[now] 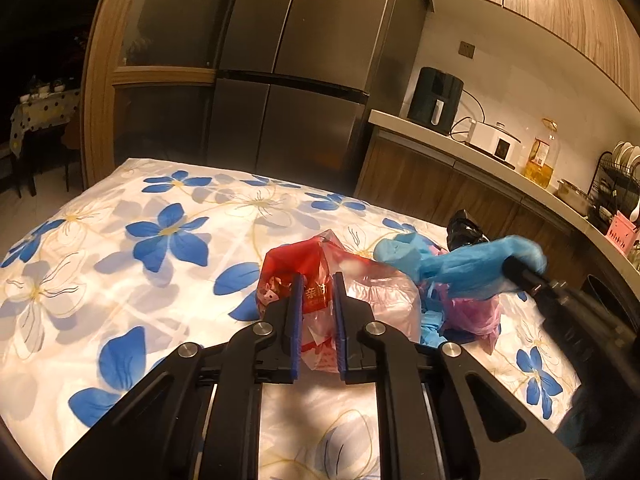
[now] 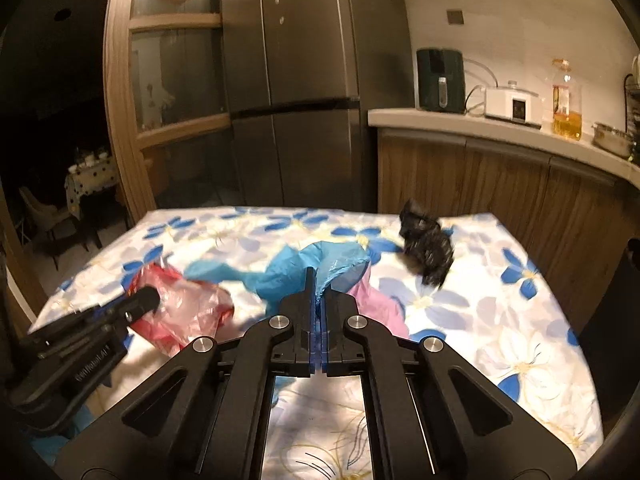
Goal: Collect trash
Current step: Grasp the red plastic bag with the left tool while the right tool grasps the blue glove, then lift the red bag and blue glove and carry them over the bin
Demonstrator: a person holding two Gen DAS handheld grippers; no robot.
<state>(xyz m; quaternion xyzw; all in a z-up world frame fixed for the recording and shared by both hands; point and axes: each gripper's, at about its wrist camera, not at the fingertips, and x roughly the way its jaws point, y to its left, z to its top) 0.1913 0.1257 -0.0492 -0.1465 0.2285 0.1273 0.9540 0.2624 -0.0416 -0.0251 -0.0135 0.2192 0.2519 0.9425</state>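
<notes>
black gripper arms fill the near edge of both views, over a table (image 1: pixel 100 248) spread with a blue-flowered cloth. the left gripper (image 1: pixel 317 280) is clenched on a red and clear plastic bag (image 1: pixel 320 264), the film bunched between its blue pads. the right gripper (image 2: pixel 318 280) is pinched tight on a blue plastic bag (image 2: pixel 288 276), with a pink bag (image 2: pixel 376 308) lying just beside it on the right. a crumpled black bag (image 2: pixel 428 252) sits farther back toward the right, untouched and blurred. all four pieces of trash lie on the table, near its middle. behind stand a dark fridge (image 2: pixel 300 80) and a counter (image 2: pixel 460 120) with an air fryer (image 2: pixel 440 80) and an oil bottle (image 2: pixel 566 100).

both holds look set, so the step in hand appears to be lifting the two bags away. done well, that likely means raising each slowly and keeping the grip firm, since thin film slips; the blue bag touches the pink one and may drag it along. no bin shows in either view.
</notes>
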